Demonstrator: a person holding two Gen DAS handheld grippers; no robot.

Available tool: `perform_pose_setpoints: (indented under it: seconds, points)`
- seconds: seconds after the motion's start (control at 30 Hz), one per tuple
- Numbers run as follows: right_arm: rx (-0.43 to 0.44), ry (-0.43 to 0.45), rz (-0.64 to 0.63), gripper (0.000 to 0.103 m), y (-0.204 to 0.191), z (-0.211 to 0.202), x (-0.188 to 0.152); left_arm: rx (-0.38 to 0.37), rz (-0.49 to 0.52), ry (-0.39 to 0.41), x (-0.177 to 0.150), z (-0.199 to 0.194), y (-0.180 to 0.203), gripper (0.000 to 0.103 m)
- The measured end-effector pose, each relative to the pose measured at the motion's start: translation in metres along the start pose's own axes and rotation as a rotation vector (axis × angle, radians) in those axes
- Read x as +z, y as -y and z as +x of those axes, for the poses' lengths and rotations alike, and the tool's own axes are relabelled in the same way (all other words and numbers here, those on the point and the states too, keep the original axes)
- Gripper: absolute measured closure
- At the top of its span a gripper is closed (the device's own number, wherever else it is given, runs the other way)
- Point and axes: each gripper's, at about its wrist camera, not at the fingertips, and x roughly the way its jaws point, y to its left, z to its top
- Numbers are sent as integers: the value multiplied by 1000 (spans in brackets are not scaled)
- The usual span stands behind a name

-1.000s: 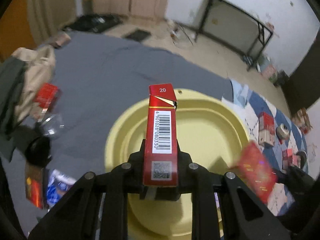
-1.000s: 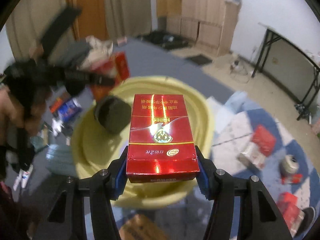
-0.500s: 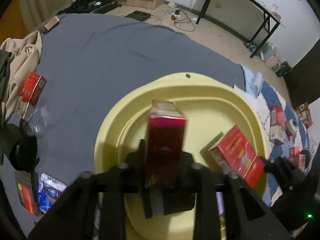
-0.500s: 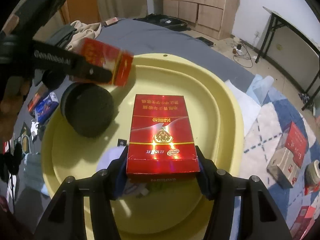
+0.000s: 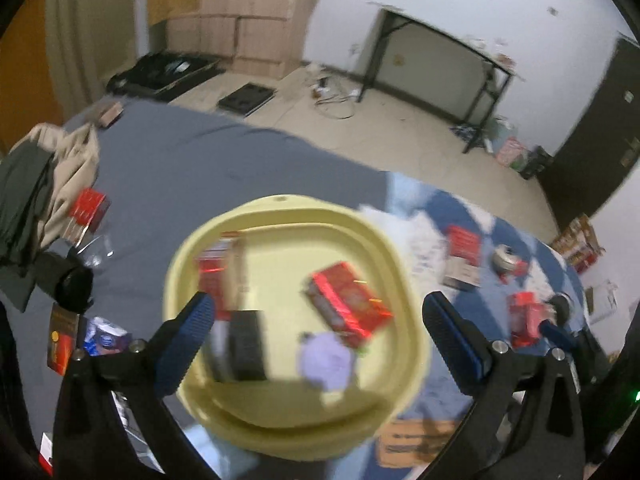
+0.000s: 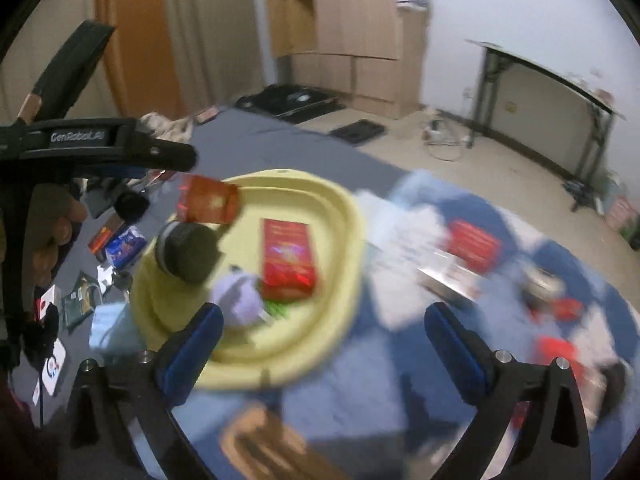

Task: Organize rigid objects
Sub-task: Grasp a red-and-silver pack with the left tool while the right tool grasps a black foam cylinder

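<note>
A yellow basin (image 5: 280, 203) (image 6: 349, 220) sits on the floor covers. One red carton (image 5: 348, 309) (image 6: 288, 256) lies flat inside it. A second red carton (image 5: 216, 274) (image 6: 208, 200) shows blurred at the basin's left side, below the left gripper's arm. My left gripper (image 5: 320, 322) hangs above the basin, its jaws opening wide with nothing held between them. My right gripper (image 6: 320, 330) hovers over the basin's near rim, its jaws also opening and holding nothing. A black round object (image 6: 188, 252) and a lilac lump (image 6: 240, 298) share the basin.
More red cartons (image 5: 462, 244) and a tape roll (image 5: 505, 258) lie on the blue-and-white rug to the right. Clothes (image 5: 48, 176), a black cylinder (image 5: 74, 285) and small packets (image 6: 120, 242) sit on the grey blanket to the left. A cardboard box (image 5: 416, 442) lies near.
Both grippers were shut on red cartons; both have opened and let them go into the basin. Both hands have pulled back and up, so the basin looks smaller.
</note>
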Motion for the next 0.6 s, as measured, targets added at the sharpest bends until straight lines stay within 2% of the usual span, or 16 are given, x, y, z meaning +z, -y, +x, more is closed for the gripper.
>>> perform_pose_setpoints:
  seconds: [0.2,0.37,0.5,0.6]
  points:
    - [-185,-2,31,0,88,-85,-46,-74,48,-10,-28,-4,60,0]
    - [-347,-37,74,0,171,-119,-85,-55,131,-54,-36,8,98,0]
    - [-308,-60,180,0,207,-106,-107,-52,163,-73,-31,33,124,0]
    - [-290,-64,146,2,214,-91,-110,-36,207,-98,-23,65,146,0]
